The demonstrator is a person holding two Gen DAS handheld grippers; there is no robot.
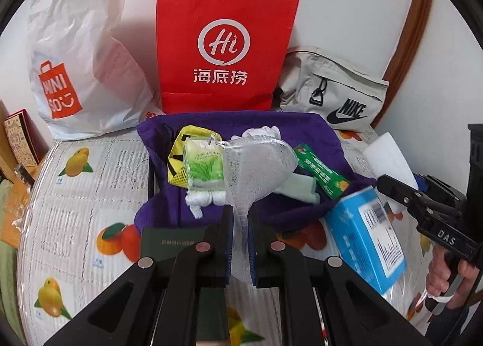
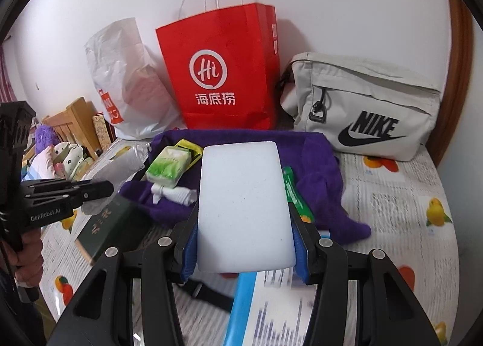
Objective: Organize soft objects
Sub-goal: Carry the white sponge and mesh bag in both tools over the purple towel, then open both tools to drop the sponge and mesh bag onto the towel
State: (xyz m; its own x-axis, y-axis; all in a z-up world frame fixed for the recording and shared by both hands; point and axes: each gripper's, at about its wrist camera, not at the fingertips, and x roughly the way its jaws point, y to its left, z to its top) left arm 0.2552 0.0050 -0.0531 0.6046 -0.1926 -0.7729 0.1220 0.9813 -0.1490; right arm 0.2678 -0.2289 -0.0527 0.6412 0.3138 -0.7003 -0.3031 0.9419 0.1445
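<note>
Pinching a white mesh pouch [image 1: 256, 161] between nearly closed jaws, the left gripper [image 1: 240, 225] holds it above the purple towel [image 1: 169, 210]; the right gripper [image 2: 244, 240] clamps a white foam block [image 2: 241, 204] at mid-width. Beyond stand a red paper bag [image 1: 223, 44] and a grey Nike pouch [image 2: 362, 107].

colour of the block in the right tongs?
White, plain foam-like block, clamped between the right tongs. Clearest in the right wrist view.

Each wrist camera looks steeply down along its own tongs, close above the table; both share the purple towel [image 1: 169, 134] ahead and the red bag [image 2: 220, 68] beyond.
</note>
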